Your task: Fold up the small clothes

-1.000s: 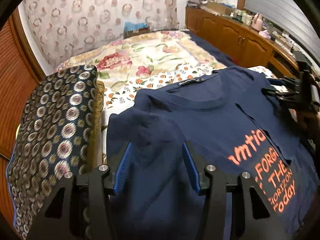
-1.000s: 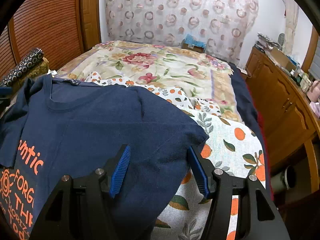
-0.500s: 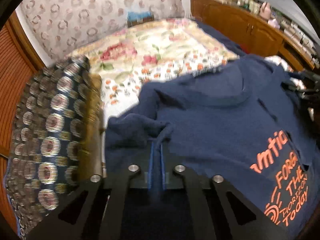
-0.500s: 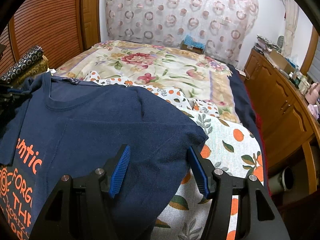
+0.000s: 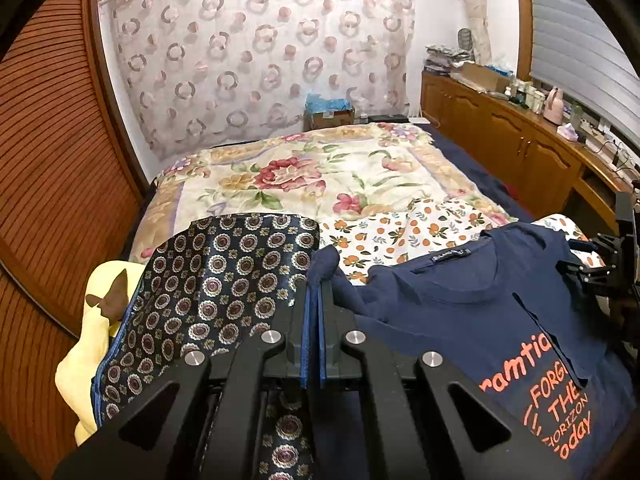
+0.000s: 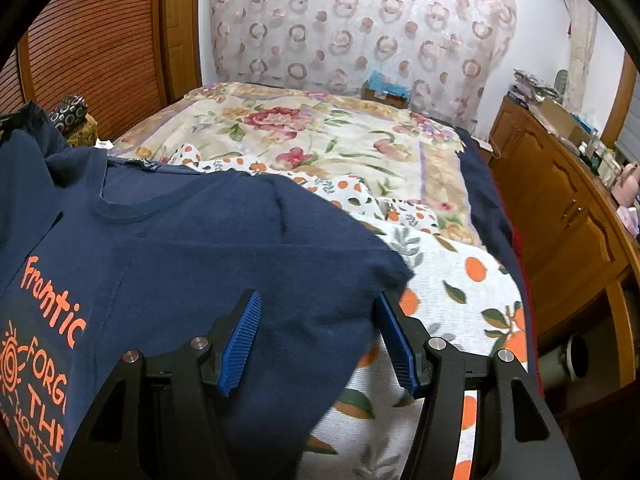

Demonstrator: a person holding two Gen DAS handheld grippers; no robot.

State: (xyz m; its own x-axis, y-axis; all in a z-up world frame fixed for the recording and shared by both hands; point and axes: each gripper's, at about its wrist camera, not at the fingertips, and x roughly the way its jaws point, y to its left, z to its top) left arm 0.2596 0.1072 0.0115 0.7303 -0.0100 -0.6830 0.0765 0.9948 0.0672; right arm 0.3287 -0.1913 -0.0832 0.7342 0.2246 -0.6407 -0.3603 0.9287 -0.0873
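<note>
My left gripper [image 5: 314, 300] is clamped tight, its blue pads pressed together with a fold of navy cloth pinched between the tips. It angles downward and forward. My right gripper [image 6: 318, 338] also tilts downward, its jaws standing apart with the two blue ribbed pads [image 6: 240, 340] well separated and pressing on nothing. From the left wrist view I see the right gripper's black frame at the far right edge of the picture.

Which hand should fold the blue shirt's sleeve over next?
Probably the left. The left gripper is already shut on the sleeve of the navy cotton T-shirt with orange lettering, lifting it. The right gripper is open, merely straddling the other sleeve.
</note>
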